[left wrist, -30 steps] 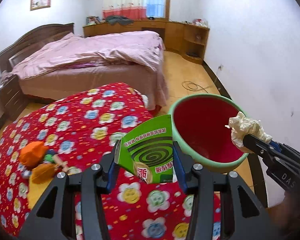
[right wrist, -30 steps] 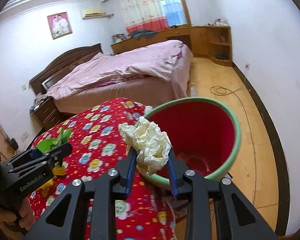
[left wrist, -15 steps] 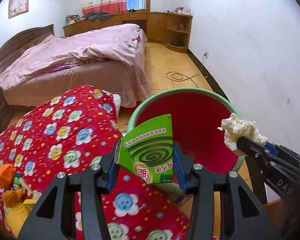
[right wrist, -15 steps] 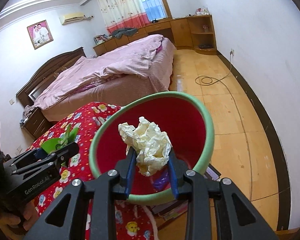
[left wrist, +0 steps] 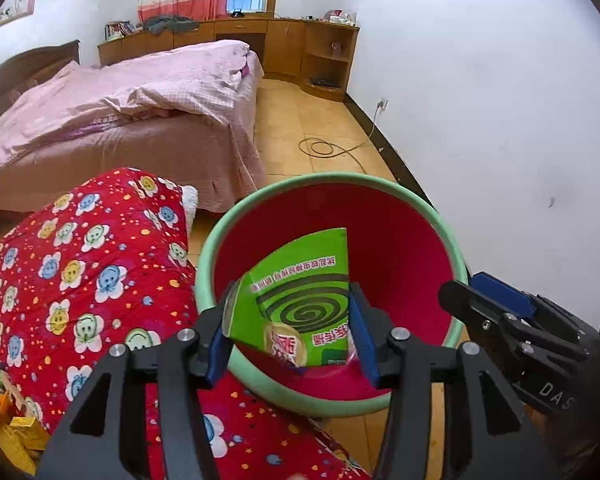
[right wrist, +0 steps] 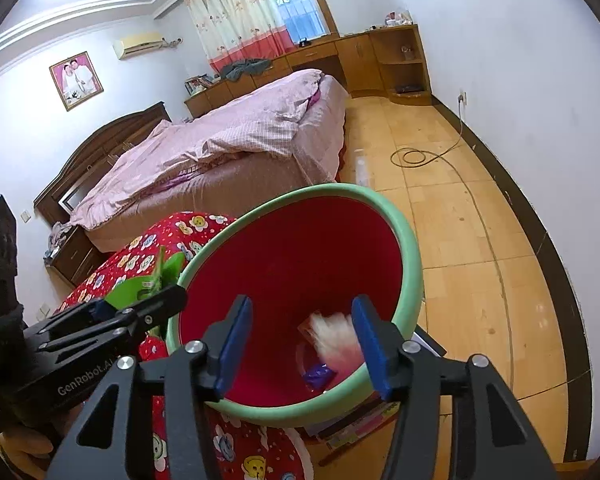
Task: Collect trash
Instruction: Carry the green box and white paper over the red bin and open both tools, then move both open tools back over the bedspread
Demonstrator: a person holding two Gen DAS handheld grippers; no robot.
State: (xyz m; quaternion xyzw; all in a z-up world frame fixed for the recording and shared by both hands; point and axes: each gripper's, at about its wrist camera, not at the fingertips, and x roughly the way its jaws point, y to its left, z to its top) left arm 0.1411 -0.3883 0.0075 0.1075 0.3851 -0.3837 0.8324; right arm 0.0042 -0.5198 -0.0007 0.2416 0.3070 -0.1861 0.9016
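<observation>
- The left gripper (left wrist: 292, 332) is clamped on a green mosquito-coil box (left wrist: 300, 300), one blue pad on each side of it, the box poised over the near part of the bin's mouth.
- The bin (left wrist: 220, 240) (red inside, pale green rim) stands on the floor just right of a red flowered quilt (left wrist: 84, 264).
- The right gripper (right wrist: 300, 340) has its jaws spread wide with nothing between them, held over the bin's near rim.
- Inside the bin, a blurred pale wad of paper (right wrist: 336, 338) shows beside a purple scrap (right wrist: 318, 372) near the bottom.
- A pink bed (right wrist: 236, 140) lies far left; a cable (right wrist: 416, 156) coils on the wooden floor at the far right.
</observation>
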